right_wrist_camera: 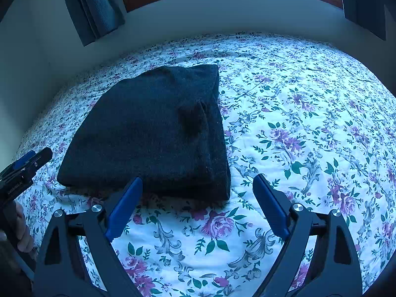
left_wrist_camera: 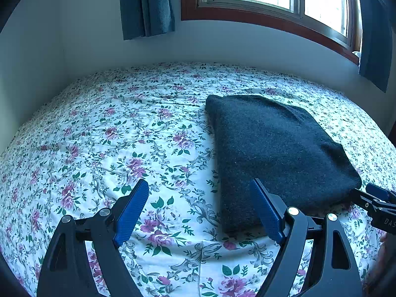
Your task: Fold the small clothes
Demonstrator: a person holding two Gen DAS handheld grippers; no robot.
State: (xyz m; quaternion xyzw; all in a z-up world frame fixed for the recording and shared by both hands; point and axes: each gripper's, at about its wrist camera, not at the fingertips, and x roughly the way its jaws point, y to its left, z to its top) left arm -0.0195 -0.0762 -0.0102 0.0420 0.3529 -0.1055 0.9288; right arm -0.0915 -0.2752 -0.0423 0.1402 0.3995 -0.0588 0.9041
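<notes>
Inspecting the scene from my station, I find one dark knitted garment [right_wrist_camera: 153,133] lying on the floral bedsheet [left_wrist_camera: 99,136], already doubled into a thick rectangular bundle. It sits between the two tools: to the right of the left gripper [left_wrist_camera: 200,208] and to the left of the right gripper [right_wrist_camera: 198,205]. Both grippers hang just short of its near edge, angled down toward the bed.

Tool state: both sets of jaws stand wide apart with nothing between them. I see only bedsheet through each gap, and the garment is not touched by either.

Handling, as I judge it: the fabric looks like a soft, fuzzy wool or fleece, thick and limp, with no stiffness of its own. It should be light but bulky, and the fuzzy surface ought to give the blue pads [right_wrist_camera: 123,208] good purchase (slip seems unlikely). The layers may slide apart if only the top one is pinched.

Where to take hold: I would take the near edge at its two corners [right_wrist_camera: 222,193], one per tool, closing over all the stacked layers at once. A small pucker [right_wrist_camera: 195,116] shows on the top face near the right side; it would want smoothing.
</notes>
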